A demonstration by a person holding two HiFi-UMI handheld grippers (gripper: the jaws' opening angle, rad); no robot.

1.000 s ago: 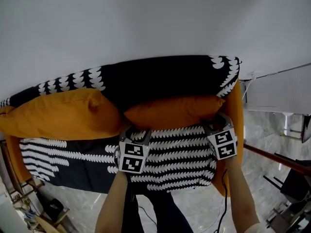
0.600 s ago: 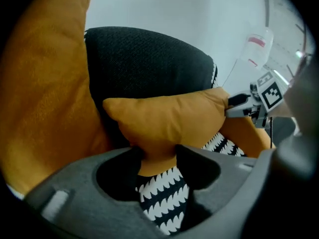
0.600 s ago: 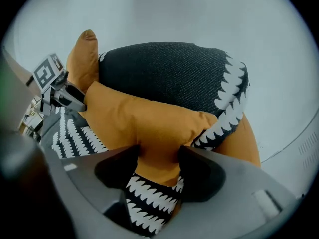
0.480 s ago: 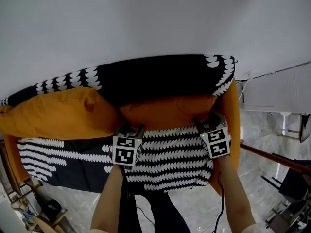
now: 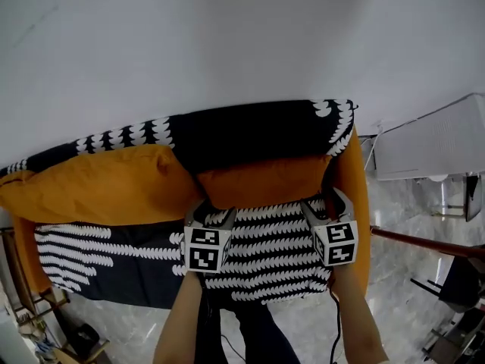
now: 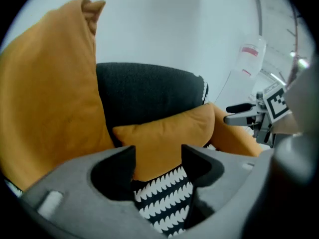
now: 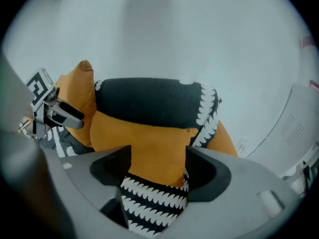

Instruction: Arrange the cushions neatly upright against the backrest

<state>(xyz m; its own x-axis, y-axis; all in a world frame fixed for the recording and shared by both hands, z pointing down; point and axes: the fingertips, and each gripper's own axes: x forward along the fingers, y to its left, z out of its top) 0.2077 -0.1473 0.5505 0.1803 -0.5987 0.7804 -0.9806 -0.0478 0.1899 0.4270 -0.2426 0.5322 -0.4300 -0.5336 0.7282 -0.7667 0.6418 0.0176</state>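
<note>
Against the dark backrest (image 5: 250,131) the plump orange cushion (image 5: 261,180) stands upright; left gripper (image 5: 212,214) and right gripper (image 5: 324,202), jaws just opened wide, grip nothing.

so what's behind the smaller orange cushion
The black backrest rises directly behind the smaller orange cushion. The cushion covers the backrest's lower part, so anything tucked there is hidden.
</note>
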